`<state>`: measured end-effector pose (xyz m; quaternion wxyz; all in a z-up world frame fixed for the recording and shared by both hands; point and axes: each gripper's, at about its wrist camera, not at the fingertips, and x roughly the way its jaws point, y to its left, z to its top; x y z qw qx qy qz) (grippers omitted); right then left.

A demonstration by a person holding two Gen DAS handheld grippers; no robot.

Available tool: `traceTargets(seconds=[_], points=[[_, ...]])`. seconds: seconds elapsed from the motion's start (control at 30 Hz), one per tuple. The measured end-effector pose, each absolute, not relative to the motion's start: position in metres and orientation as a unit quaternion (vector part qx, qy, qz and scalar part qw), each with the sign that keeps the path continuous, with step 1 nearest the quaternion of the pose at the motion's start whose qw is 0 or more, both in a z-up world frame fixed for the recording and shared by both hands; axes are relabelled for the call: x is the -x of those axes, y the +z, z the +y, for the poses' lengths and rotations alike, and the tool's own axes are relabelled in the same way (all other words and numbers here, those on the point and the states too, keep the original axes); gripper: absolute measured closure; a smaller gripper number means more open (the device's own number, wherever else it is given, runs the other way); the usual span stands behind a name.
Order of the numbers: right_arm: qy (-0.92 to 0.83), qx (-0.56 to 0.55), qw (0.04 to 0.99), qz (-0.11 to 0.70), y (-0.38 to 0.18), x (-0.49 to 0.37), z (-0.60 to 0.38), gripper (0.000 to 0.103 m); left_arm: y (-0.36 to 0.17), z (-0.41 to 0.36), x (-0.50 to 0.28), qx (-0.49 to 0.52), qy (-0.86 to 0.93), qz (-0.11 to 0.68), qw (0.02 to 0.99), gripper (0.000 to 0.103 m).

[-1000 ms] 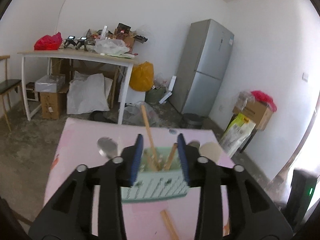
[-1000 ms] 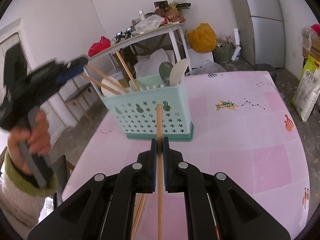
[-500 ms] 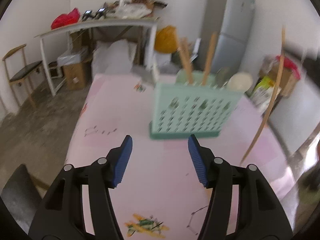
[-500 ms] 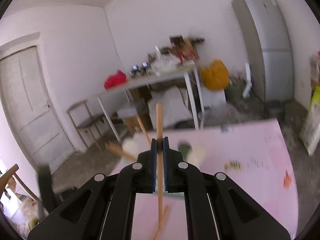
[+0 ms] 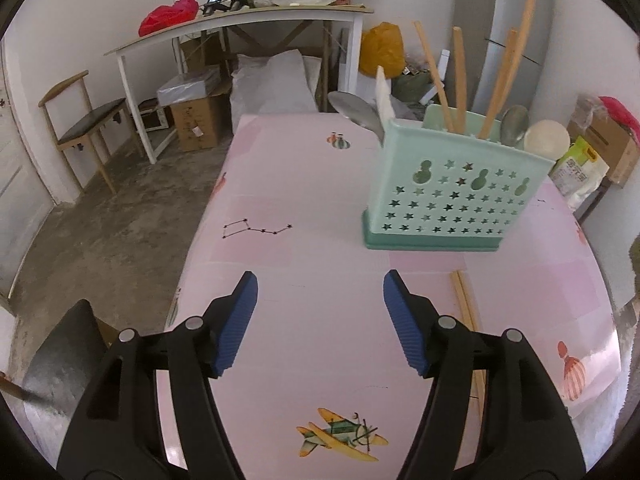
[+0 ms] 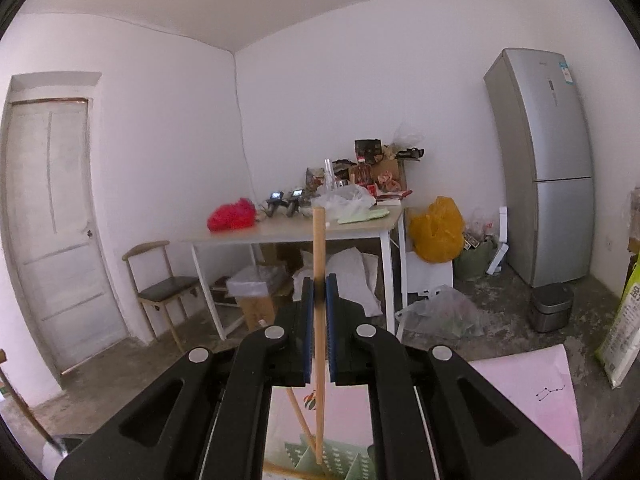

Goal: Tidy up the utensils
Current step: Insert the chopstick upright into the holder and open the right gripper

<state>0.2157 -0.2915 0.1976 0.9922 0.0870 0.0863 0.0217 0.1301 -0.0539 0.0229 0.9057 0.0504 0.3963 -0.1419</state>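
Observation:
A mint green utensil holder (image 5: pixel 452 188) with star cut-outs stands on the pink table (image 5: pixel 300 240), with wooden chopsticks (image 5: pixel 434 76) and spoons (image 5: pixel 546 138) upright in it. My left gripper (image 5: pixel 320 280) hovers in front of and left of the holder, jaws opening with nothing between them. My right gripper (image 6: pixel 319 292) is shut on a wooden chopstick (image 6: pixel 319 248) held nearly upright. The stick's lower tip reaches down to the holder (image 6: pixel 320 460) below. That long stick (image 5: pixel 520 40) also rises from the holder in the left wrist view. Two loose chopsticks (image 5: pixel 466 308) lie on the table by my left gripper's right finger.
A white side table (image 5: pixel 240 20) piled with clutter stands behind, with boxes (image 5: pixel 196 120) and sacks under it. A chair (image 5: pixel 88 124) is at the left, a grey fridge (image 6: pixel 548 168) at the right, and bags and boxes (image 5: pixel 588 160) beyond the table's right edge.
My left gripper let go of the holder, drew back toward the table's near end and spread wider. My right gripper rose with the chopstick until it stood above the holder.

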Motion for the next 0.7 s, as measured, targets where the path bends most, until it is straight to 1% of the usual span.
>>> traceTargets(seconds=[0.17,0.3,0.43,0.47,0.5,0.57,0.7], points=[[0.008,-0.068,0.991,0.114,0.161,-0.234,-0.282,0.097,0.026,-0.054,-0.129,-0.058,-0.132,0.389,0.91,0.04],[-0.001,-0.066,0.983,0.172,0.127,-0.249,-0.283,0.096,0.029,-0.054,-0.127,-0.064,-0.126,0.385,0.912,0.039],[-0.002,-0.078,0.977,0.197,0.117,-0.248,-0.291,0.095,0.03,-0.053,-0.127,-0.069,-0.122,0.382,0.914,0.038],[-0.006,-0.079,0.978,0.194,0.12,-0.245,-0.294,0.089,0.03,-0.053,-0.126,-0.069,-0.121,0.381,0.914,0.038],[-0.01,-0.08,0.979,0.189,0.124,-0.241,-0.297,0.077,0.031,-0.053,-0.126,-0.069,-0.12,0.381,0.914,0.038],[-0.015,-0.083,0.981,0.175,0.132,-0.234,-0.303,0.067,0.031,-0.053,-0.125,-0.07,-0.119,0.379,0.915,0.038],[-0.024,-0.093,0.985,0.144,0.151,-0.212,-0.314,0.064,0.032,-0.055,-0.123,-0.075,-0.117,0.376,0.916,0.035]])
